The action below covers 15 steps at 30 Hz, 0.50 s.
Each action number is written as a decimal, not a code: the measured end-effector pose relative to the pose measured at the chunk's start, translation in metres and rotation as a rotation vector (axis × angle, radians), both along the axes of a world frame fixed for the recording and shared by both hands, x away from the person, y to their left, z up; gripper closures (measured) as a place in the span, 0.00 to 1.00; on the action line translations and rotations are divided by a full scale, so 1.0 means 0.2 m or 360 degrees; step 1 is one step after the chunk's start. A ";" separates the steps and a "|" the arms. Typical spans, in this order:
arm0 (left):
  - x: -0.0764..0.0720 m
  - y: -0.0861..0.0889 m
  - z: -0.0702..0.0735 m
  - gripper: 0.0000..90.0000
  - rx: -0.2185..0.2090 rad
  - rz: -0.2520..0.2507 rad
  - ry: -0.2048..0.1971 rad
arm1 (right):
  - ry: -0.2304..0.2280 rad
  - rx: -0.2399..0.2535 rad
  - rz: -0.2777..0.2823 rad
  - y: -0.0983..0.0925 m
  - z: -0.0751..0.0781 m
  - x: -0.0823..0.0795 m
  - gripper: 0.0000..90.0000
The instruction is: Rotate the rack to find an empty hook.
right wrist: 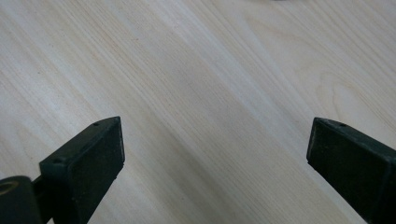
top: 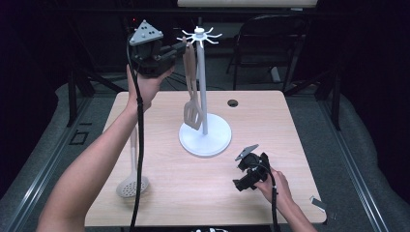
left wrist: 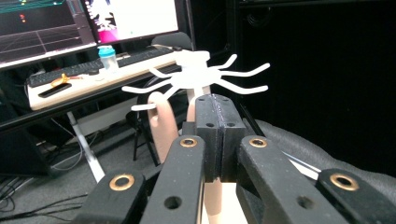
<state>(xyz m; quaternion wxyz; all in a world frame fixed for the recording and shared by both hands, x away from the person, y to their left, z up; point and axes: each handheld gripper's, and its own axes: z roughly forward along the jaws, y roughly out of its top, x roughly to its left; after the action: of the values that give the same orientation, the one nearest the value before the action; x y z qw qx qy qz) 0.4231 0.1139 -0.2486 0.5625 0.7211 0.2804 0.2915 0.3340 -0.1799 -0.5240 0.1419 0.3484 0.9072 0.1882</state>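
Spatula, tan and slotted, hangs beside the pole of the white rack, its blade low near the round base and its handle top up among the hooks that spread from the crown. The left gripper is raised to that crown by the person's left hand. In the left gripper view its jaws are pressed together, and the spatula's handle rises just behind and to one side of them. From these views it is not clear whether the closed tips pinch the handle's end or only rest against it.

The step in hand looks like hanging the spatula on a hook, or lifting it off one; the pictures alone do not decide. Either way, the next move calls for care at the handle's top: the loop must be eased over or off one thin prong without nudging its neighbours or tipping the rack.

The right gripper sits low over the table near its front right part, well apart from the rack. Its jaws stand wide open over bare wood with nothing between them.

A pale skimmer lies flat on the table at the front left, partly crossed by the left forearm and the gripper's cable. It is likely the next piece to be handled. The cable trailing down past it could snag. A dark chair stands behind the table, and a desk with screens shows in the left gripper view.
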 end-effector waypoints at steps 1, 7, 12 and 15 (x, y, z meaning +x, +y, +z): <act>0.00 -0.01 0.00 1.00 0.0003 -0.0002 0.0006 | -0.0003 0.0001 -0.0001 0.00 0.00 0.00 0.04; 0.03 -0.04 0.00 1.00 0.0029 0.0017 0.0007 | 0.0000 0.0005 0.0007 -0.01 0.00 0.00 0.04; 0.04 -0.04 0.00 1.00 0.0039 0.0041 0.0006 | -0.0001 0.0005 0.0009 -0.01 0.00 0.00 0.04; 0.06 -0.02 -0.01 1.00 0.0031 0.0062 0.0016 | -0.0003 0.0008 0.0009 -0.01 0.00 0.00 0.04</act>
<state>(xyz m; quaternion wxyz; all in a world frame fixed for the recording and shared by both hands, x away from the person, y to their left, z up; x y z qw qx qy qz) 0.4343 0.1092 -0.2498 0.5482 0.7224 0.2943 0.3016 0.3341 -0.1816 -0.5242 0.1413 0.3460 0.9077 0.1910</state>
